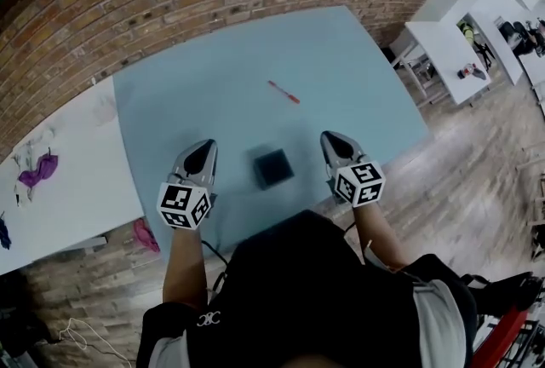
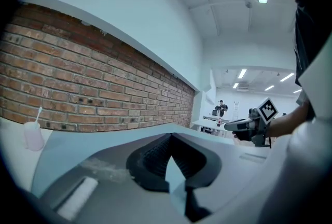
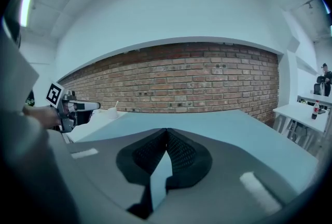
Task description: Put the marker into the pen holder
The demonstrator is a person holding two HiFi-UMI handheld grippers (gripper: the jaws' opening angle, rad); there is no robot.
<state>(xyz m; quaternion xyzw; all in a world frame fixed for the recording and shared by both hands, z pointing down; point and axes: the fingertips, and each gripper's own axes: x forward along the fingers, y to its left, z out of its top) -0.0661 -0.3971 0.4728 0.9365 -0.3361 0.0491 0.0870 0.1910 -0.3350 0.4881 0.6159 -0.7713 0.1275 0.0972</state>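
I hold 2 grippers low over a pale blue surface [image 1: 170,94], both near its closer edge. My left gripper [image 1: 207,146] has its jaws pressed together with nothing between them, and my right gripper [image 1: 327,138] is the same: jaws together, empty.

The marker [image 1: 283,92] is thin and red. It lies flat on the surface, well beyond both grippers and slightly nearer my right one. The pen holder [image 1: 273,168], a dark square cup, stands between the 2 grippers, close to me.

I judge the marker to be light, stiff and smooth, so it is likely to roll or slip if I pinch it near an end. The middle of the barrel looks like the best place to take hold, with the jaws set across it.

The marker is too small for me to tell which end has the cap. The inside of the pen holder is dark, so I cannot tell whether it is empty. Neither gripper view shows the marker or the pen holder. My own body hides the nearest edge of the surface.
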